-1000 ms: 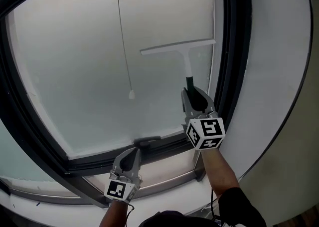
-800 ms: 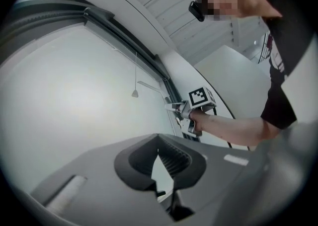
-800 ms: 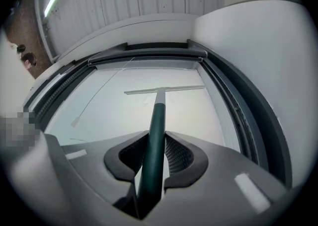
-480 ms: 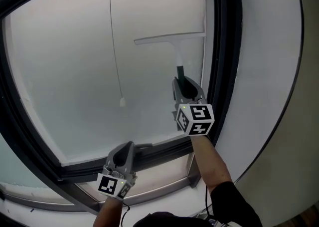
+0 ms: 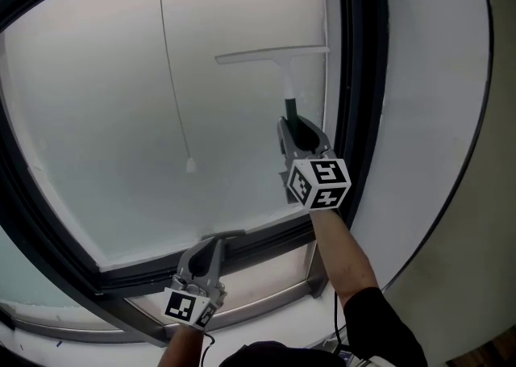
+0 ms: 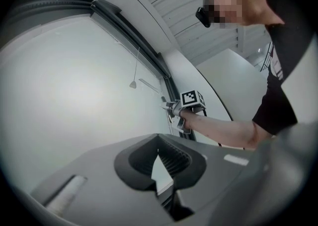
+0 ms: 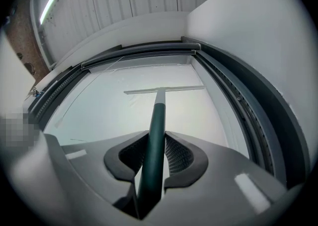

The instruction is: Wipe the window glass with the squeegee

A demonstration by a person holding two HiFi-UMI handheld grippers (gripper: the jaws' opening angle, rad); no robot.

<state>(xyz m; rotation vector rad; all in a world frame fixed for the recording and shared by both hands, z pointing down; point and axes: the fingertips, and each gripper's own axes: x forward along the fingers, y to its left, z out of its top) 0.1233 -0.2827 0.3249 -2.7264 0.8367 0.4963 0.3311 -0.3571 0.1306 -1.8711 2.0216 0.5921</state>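
Hold the squeegee (image 5: 272,55) by its dark handle exactly as gripped now. Right hand-held gripper (image 5: 300,138) clenched on that handle, jaws pressing it from both sides, shaft running straight out along them in the right gripper view. Tool's place: white blade lying level against the window glass (image 5: 121,115), high on the right part of the pane, right end just beside the dark window frame (image 5: 360,75).

Judging by that, a stroke on the right-hand strip of the pane; direction not readable from here.

- Press the blade flat, whole edge against the glass.
- Avoid tilting the handle sideways, for fear of lifting one end and leaving a streak.
- Draw in one steady, straight pull, parallel to the frame, right end hugging the frame without riding up onto it.
- Guard against the round handle rolling between the pads under pressure: squeeze firmly and push along the shaft, not across it.
- Mind the pull cord (image 5: 191,165) hanging in front of the pane to the left, well apart from the blade at present; steer round it on any strip further left.
- Leave the left hand-held gripper (image 5: 211,246) low at the frame's near bottom edge, closed on nothing and well apart from the squeegee; probably no part for it in this stroke.
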